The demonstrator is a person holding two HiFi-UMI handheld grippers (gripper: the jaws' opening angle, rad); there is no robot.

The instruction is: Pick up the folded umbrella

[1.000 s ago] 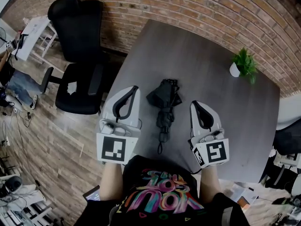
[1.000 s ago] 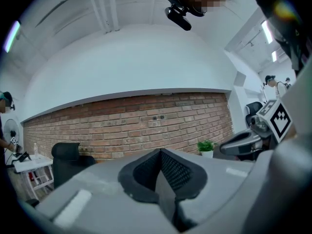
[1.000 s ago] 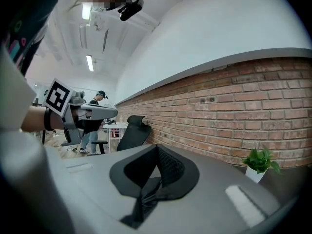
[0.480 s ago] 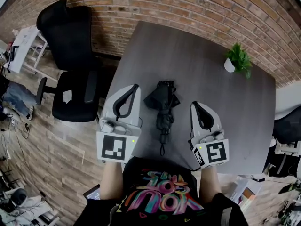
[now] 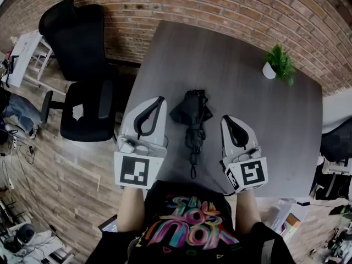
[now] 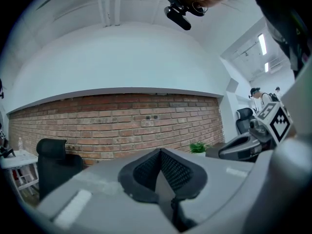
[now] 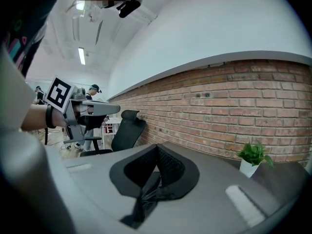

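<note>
We hold both tools low over the near edge of the grey table point(image 5: 258, 120), one on each side of the folded umbrella point(image 5: 192, 121). The umbrella lies flat on the tabletop, just short of the middle and closer to us than to the far edge. Its long axis runs almost straight away from us, roughly in line with the two tools. The loose, bunched black canopy is the wider end and points away from us towards the brick wall point(image 5: 220, 4). The body narrows on our side and ends in a thin wrist strap point(image 5: 193, 169) that points at our chest.

The left gripper point(image 5: 158, 101) hovers just beside the umbrella on its left without touching it. In the left gripper view, its jaws are pressed together at the tips with nothing between them. The right gripper point(image 5: 226, 120) sits a little further back on the other side, also clear of the umbrella. In the right gripper view, its jaws meet tip to tip and hold nothing. Both tools point forward across the table, about level.

A small potted plant point(image 5: 279, 65) stands near the far right corner, well apart from the umbrella. A black office chair point(image 5: 82, 65) stands on the wooden floor to the left of the table.
</note>
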